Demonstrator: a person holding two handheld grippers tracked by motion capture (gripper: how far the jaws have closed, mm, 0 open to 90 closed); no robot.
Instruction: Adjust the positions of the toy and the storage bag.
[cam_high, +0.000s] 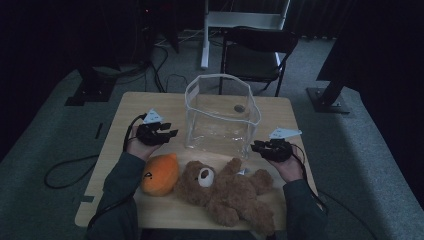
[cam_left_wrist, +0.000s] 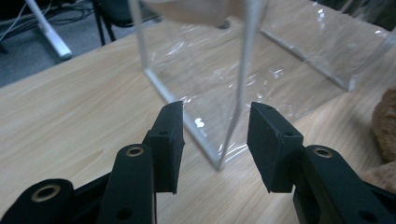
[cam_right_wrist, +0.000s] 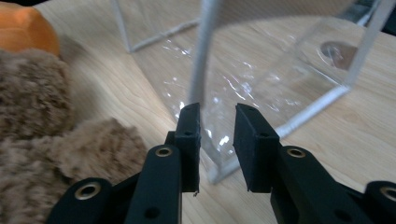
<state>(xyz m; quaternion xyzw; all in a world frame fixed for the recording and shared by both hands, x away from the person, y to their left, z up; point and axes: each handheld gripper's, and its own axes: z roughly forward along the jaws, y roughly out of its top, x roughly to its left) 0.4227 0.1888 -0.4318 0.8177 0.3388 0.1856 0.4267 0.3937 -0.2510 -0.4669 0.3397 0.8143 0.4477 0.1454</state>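
A clear plastic bag (cam_high: 222, 110) with white edging stands open-topped in the middle of the wooden table (cam_high: 130, 107). My left gripper (cam_high: 172, 131) is at its left front corner. In the left gripper view the jaws of that gripper (cam_left_wrist: 215, 121) stand apart with the bag's corner seam (cam_left_wrist: 236, 107) between them, untouched. My right gripper (cam_high: 255, 146) is at the right front corner. Its jaws (cam_right_wrist: 217, 126) leave a narrower gap around the bag's corner (cam_right_wrist: 261, 79), with no pad seen pressing. A brown teddy bear (cam_high: 225, 187) and an orange plush toy (cam_high: 160, 173) lie in front of the bag.
A dark folding chair (cam_high: 255, 50) stands behind the table. Cables (cam_high: 65, 170) trail over the grey floor at the left, and a black stand base (cam_high: 327, 100) sits at the right. In the right gripper view the bear (cam_right_wrist: 37, 93) lies close to the left of the jaws.
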